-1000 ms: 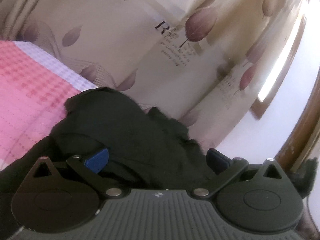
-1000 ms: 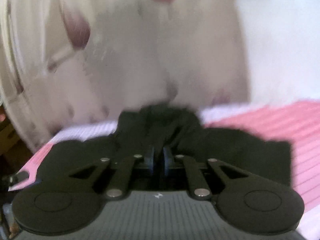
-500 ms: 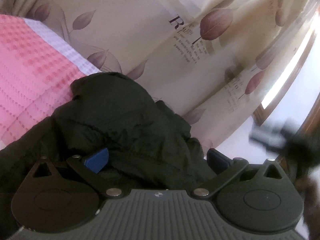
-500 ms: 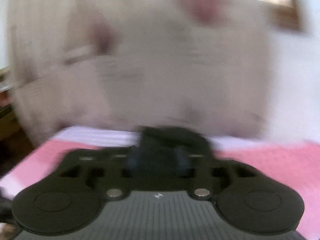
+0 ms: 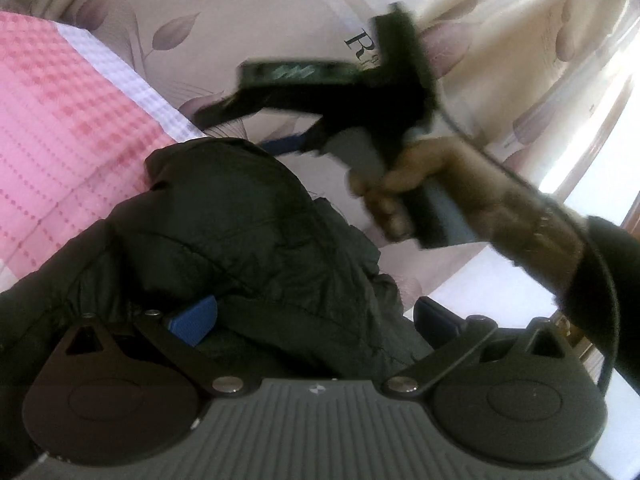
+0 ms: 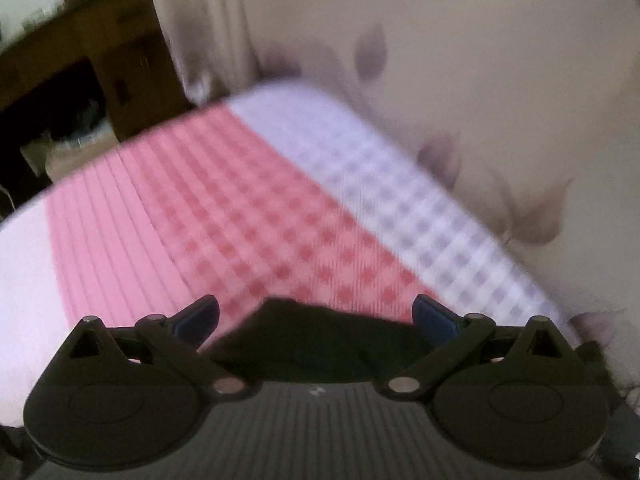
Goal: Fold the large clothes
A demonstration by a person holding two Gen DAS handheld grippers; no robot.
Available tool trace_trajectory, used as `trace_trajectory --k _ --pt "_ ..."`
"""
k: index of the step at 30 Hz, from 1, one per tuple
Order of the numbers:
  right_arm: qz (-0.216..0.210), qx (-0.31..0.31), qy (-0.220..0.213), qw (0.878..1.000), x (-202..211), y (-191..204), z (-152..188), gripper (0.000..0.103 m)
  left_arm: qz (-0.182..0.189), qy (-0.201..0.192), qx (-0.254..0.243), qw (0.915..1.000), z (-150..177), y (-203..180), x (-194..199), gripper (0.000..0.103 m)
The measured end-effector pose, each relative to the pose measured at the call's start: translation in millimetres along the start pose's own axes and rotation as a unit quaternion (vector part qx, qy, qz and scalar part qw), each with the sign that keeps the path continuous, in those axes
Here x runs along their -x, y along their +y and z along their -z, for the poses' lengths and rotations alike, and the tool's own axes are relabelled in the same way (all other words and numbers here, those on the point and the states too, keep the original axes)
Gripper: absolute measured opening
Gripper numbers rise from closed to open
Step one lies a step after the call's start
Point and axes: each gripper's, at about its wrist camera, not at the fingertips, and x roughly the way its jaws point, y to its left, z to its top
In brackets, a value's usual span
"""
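Note:
A black padded jacket (image 5: 248,240) lies bunched on the pink checked bedspread (image 5: 60,128). My left gripper (image 5: 316,320) is open, its blue pads spread with jacket fabric lying between them, not clamped. My right gripper (image 6: 316,320) is open over the bed, with a dark edge of the jacket (image 6: 316,340) just below its pads. The right gripper also shows in the left wrist view (image 5: 280,144), held in a hand above the jacket's far end and blurred by motion.
A beige curtain with purple leaf print (image 5: 280,12) hangs close behind the bed. The bed's white-checked edge (image 6: 400,184) runs along the curtain. A wooden cabinet (image 6: 100,60) stands beyond the bed's far corner. A bright window (image 5: 600,92) is at the right.
My right gripper was shut on the jacket a second ago; it has opened, let go and swung across into the left wrist view. My left gripper stayed open in place.

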Motion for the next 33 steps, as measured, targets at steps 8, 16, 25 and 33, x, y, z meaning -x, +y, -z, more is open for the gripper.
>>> trace_trajectory --k 8,16,25,33 --pt "-0.026 0.02 -0.052 0.998 -19.3 26.4 17.9 0.013 -0.003 -0.002 0.008 1.0 0.9 2.9 -0.5 0.103" --pt "0.012 -0.053 -0.131 0.99 -47.5 -9.0 60.1 0.012 -0.022 0.01 -0.004 0.9997 2.3 2.3 -5.3 0.103" --pt "-0.082 -0.124 -0.224 0.963 33.6 -29.5 64.0 0.034 -0.016 -0.017 0.018 0.9996 3.6 8.2 4.7 0.103" --pt "-0.102 0.025 -0.104 0.989 -17.1 31.4 95.0 0.021 -0.024 -0.025 0.009 0.9993 5.0 3.6 8.0 0.103"
